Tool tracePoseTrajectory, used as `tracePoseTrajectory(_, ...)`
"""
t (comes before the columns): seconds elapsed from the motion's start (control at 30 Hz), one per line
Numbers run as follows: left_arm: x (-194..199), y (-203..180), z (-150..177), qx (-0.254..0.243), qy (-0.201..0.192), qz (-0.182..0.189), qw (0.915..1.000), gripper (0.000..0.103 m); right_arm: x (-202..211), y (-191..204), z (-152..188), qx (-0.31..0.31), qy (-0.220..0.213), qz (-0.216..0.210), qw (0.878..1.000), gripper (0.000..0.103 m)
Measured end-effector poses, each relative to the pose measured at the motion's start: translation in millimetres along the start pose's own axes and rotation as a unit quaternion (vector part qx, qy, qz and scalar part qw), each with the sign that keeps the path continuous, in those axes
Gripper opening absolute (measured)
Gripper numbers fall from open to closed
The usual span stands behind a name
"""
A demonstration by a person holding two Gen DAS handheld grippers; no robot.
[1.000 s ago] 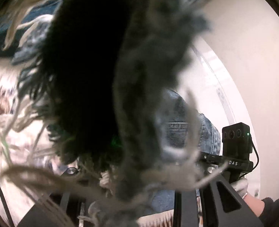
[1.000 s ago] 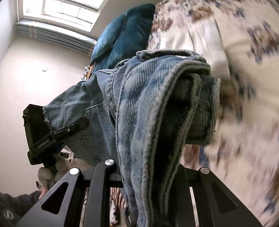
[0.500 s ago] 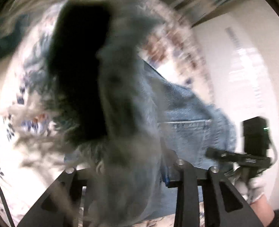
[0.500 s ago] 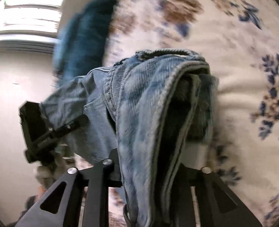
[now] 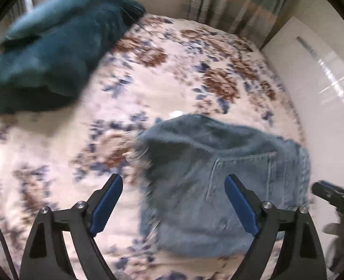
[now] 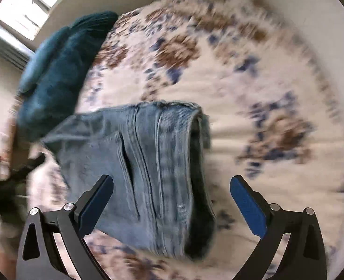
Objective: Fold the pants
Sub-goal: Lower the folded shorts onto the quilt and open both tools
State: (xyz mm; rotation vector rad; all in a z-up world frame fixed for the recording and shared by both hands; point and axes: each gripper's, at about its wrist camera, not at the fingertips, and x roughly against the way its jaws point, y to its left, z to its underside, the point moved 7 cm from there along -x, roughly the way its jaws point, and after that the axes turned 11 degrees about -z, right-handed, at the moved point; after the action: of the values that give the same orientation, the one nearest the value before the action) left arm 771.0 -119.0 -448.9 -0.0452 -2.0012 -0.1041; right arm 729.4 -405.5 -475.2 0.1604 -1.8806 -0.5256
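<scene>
Both grippers gape wide, gripping nothing: my left gripper [image 5: 173,200] and right gripper [image 6: 172,200] hover over the jeans [image 6: 146,168]. These lie bunched in a folded heap on the floral bedspread [image 5: 148,81], frayed hem toward my left, a teal pillow [image 5: 48,53] well apart.
</scene>
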Motion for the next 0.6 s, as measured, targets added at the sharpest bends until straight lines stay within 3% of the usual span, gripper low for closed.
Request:
tracePoseTrajectory(0.13, 26, -4, 24, -0.004, -0.011, -0.034, 0.9993, 0.089, 39, 31, 43, 0.057, -0.035, 0.128, 0.990, 0.102)
tracePoseTrajectory(0.2, 47, -7, 37, -0.015, -0.015, -0.048, 0.9986, 0.089, 58, 42, 65, 0.064, -0.037, 0.154, 0.985, 0.102)
tracePoseTrajectory(0.4, 113, -18, 70, -0.045, -0.018, -0.035, 0.9982, 0.089, 121, 58, 113, 0.020, -0.048, 0.145, 0.988, 0.102)
tracePoseTrajectory(0.6, 200, -13, 95, -0.060, -0.053, -0.030, 0.9964, 0.089, 206, 97, 149, 0.019, -0.089, 0.163, 0.982, 0.102)
